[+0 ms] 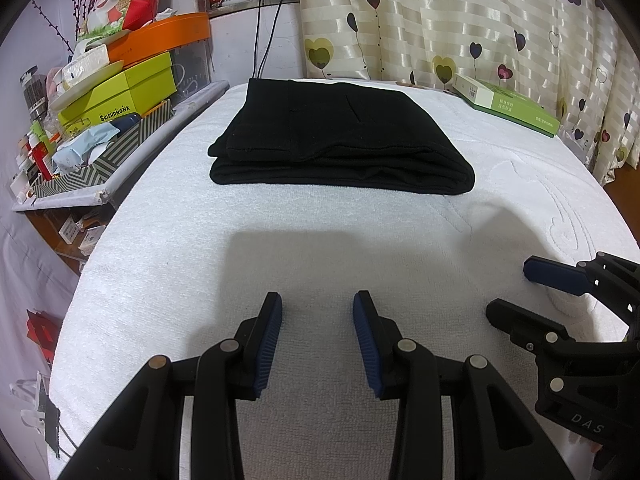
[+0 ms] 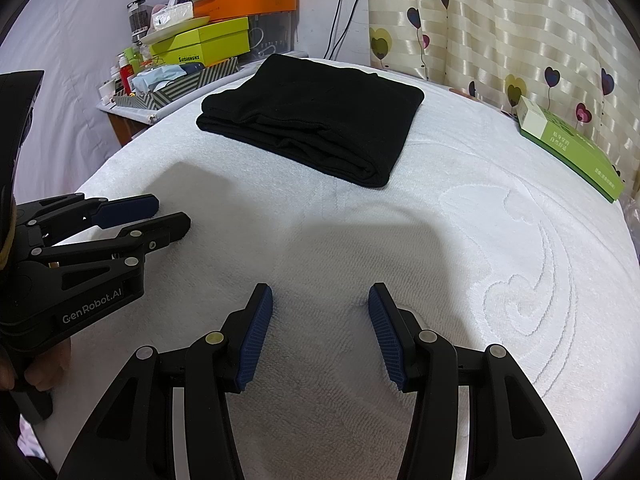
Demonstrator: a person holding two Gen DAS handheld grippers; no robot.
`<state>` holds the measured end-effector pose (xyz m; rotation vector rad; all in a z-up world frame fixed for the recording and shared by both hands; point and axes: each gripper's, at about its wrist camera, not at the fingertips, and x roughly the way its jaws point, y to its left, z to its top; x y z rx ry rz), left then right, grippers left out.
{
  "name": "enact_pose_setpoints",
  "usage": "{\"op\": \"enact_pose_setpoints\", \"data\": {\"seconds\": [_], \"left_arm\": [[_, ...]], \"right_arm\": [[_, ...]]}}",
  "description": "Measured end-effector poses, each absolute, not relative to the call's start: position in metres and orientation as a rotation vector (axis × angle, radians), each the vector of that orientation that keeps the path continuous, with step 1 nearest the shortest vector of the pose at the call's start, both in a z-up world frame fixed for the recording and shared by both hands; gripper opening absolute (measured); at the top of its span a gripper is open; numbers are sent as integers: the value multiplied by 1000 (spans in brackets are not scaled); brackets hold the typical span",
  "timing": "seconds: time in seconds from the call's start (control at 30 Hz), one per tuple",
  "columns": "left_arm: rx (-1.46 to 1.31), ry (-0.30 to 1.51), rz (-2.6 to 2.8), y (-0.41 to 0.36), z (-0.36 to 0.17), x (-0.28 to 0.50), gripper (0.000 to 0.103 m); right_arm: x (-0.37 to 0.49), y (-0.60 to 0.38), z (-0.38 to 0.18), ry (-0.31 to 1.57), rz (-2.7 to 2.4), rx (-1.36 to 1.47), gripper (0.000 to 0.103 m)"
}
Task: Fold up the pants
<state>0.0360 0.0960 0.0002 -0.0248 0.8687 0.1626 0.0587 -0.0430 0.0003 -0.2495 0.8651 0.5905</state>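
Black pants (image 1: 340,136) lie folded into a thick, neat rectangle on a white towelling cover (image 1: 320,232) that spreads over the whole work surface; the bundle sits toward the far side of the cover, flat, with its layered edges facing the cameras and a rounded fold at its right end; nothing touches it. Near the front edge, well apart from the pants, the left gripper (image 1: 318,312) points forward over bare towel, its two blue-padded fingers parted with a clear gap and holding nothing; the right gripper (image 2: 320,304) is just beside it, its fingers spread somewhat wider and likewise empty; each gripper shows at the edge of the other's view, and part of a person's hand (image 2: 44,368) grips the left tool's handle. A raised swirl and heart pattern (image 2: 516,300) is woven into the towel on the right; a green and white box (image 2: 568,148) rests at the far right edge of the cover, beside a cream striped curtain (image 1: 480,20) printed with hearts; to the left, a side shelf carries a lime shoebox (image 1: 120,96), an orange box (image 1: 160,36) stacked above it, and assorted clutter.
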Motion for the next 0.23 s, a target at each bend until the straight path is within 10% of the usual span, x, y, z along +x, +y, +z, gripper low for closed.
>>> {"op": "enact_pose_setpoints", "data": {"seconds": [0.23], "left_arm": [[-29,869,161,96,0,36,40]], "right_arm": [[59,-43,0,865,590,-250,51]]}}
